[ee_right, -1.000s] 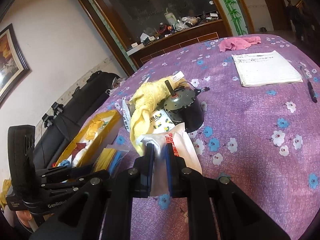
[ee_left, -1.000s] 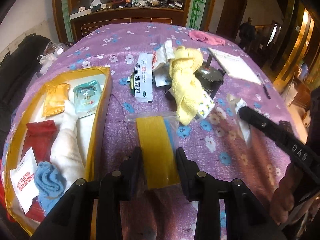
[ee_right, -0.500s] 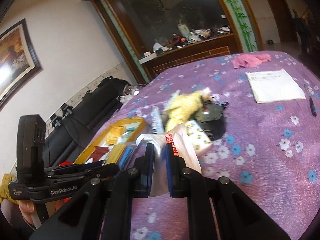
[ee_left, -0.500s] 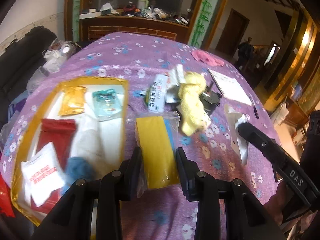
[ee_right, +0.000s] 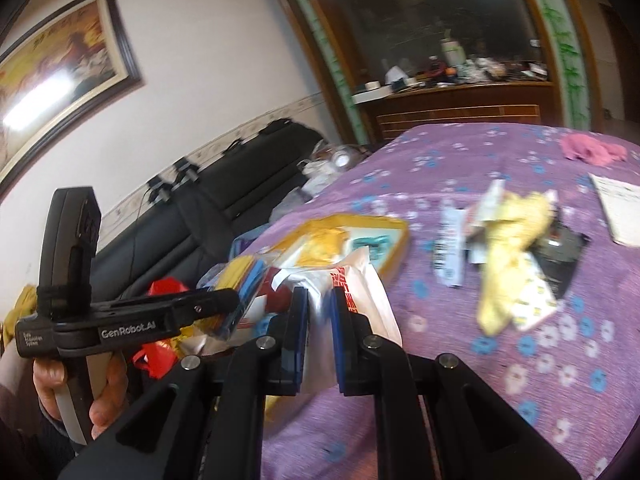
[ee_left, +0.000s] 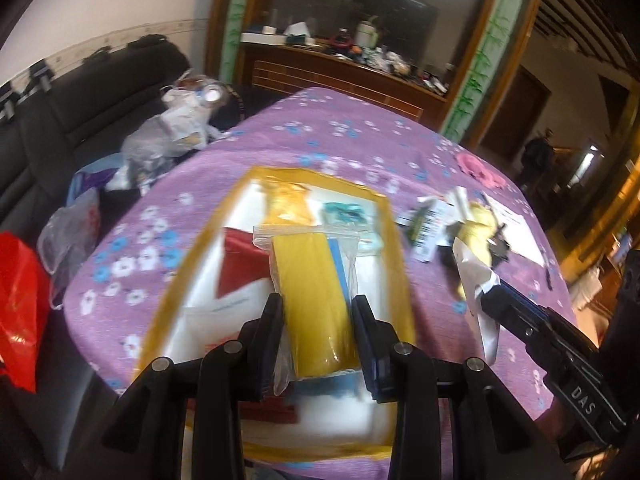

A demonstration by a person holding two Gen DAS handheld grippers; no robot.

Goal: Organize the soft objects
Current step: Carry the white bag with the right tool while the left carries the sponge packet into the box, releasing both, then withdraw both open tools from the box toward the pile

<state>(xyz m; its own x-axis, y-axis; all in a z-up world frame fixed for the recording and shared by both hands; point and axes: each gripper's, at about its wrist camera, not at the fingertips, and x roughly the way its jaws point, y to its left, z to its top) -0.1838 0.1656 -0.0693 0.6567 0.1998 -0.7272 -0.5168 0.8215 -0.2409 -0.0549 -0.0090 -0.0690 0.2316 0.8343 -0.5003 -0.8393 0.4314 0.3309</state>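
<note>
Left hand-held gripper (ee_left: 318, 320) was clamped on the bagged yellow cloth (ee_left: 312, 292), hanging over the yellow box (ee_left: 400, 264). Right hand-held gripper (ee_right: 320, 320) pinched a white packet (ee_right: 360, 292) at its 3 o'clock.

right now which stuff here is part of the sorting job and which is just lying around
Job:
yellow cloth in a clear bag, in the left gripper
white pouch, in the right gripper
yellow-rimmed box
yellow towel

Lying about:
papers
red bag

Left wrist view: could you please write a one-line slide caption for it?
Left gripper holds a bagged yellow cloth above the yellow-rimmed box; right gripper carries a white packet.
</note>
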